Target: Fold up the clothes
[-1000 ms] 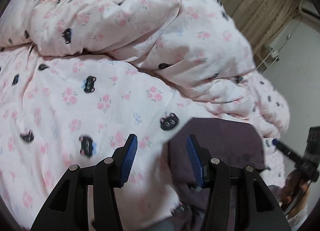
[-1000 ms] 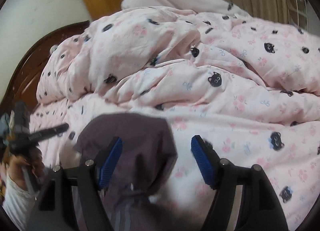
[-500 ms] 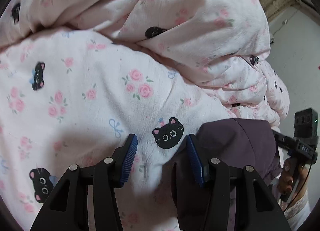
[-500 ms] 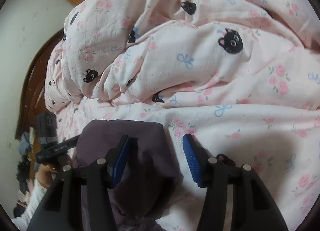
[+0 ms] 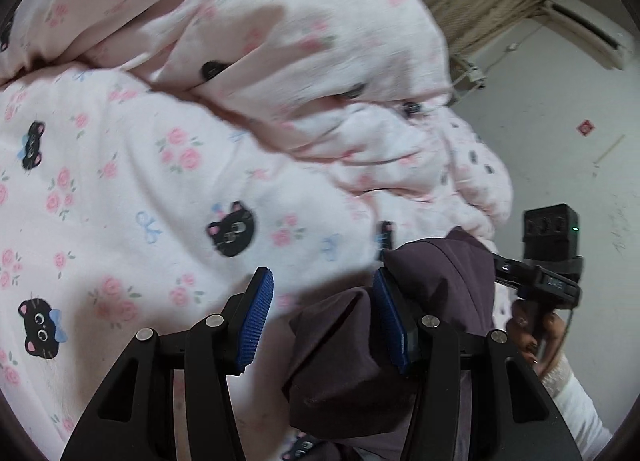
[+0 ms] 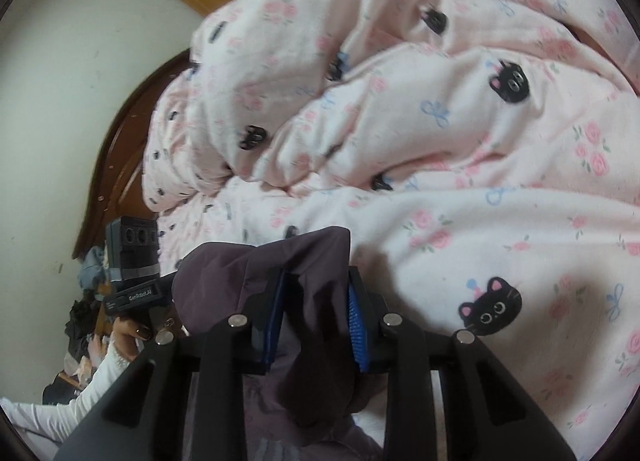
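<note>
While the right claw (image 6: 316,315) pinches the purple garment (image 6: 264,265), left claw (image 5: 322,321) spread, cloth beside one pad.

Lighting's soft and pretty even indoors, no harsh glare anywhere. Both views have motion blur smearing the pink quilt (image 5: 248,73) toward the top, while the cat prints lower down look sharper. The black frame of each hand-held gripper is crisp and throws a faint shadow on the bedding. Heavy fisheye bending with dark vignette corners; the white wall (image 6: 60,101) looks dull and greyish.
</note>
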`<state>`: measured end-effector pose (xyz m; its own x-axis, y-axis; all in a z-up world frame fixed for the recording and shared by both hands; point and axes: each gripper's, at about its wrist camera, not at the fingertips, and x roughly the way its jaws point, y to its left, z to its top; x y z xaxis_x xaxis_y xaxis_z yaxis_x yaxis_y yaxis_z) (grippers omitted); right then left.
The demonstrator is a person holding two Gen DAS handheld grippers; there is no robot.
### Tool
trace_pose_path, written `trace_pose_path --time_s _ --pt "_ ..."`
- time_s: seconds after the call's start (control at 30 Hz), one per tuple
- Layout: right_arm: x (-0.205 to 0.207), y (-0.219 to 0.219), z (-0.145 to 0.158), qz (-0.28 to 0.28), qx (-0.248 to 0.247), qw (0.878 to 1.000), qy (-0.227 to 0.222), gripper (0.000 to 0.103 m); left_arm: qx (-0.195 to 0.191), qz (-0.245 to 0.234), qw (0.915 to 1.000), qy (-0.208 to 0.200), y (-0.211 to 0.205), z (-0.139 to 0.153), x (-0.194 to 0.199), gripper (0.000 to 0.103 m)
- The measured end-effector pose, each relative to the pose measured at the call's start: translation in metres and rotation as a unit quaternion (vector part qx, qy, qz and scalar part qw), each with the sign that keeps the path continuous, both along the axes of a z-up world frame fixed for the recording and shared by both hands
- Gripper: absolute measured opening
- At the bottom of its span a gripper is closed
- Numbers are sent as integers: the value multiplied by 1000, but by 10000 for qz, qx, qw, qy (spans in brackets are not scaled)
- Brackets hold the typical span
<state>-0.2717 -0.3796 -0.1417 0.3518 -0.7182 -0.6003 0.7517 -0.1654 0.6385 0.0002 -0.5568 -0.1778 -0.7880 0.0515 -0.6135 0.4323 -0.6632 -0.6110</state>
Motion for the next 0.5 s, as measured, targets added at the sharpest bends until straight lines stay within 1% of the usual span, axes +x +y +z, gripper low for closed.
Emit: trace_pose_path --time_s 0.07,0.1,0.17,0.23,0.3,0.43,0.5 --pt "2 2 6 89 -57 9999 94 13 -59 -31 10000 55 -4 6 1 46" --pt "2 3 9 110 -91 9998 155 13 -89 -47 9999 82 -5 8 1 45" --pt "2 5 15 65 -182 9993 308 12 -148 -78 9998 137 -9 14 2 38" --pt "1 5 22 -34 -286 9987 424 11 -207 -109 9995 192 -13 20 3 11" --pt "0 5 30 -133 -390 9977 539 11 -429 -35 9989 208 -14 27 2 3" --pt "-3 5 44 -332 -598 9947 770 11 -403 39 9984 406 -21 37 -2 1" --pt "-6 4 46 -407 -620 9937 837 10 -345 7 9979 540 -23 41 -3 1"
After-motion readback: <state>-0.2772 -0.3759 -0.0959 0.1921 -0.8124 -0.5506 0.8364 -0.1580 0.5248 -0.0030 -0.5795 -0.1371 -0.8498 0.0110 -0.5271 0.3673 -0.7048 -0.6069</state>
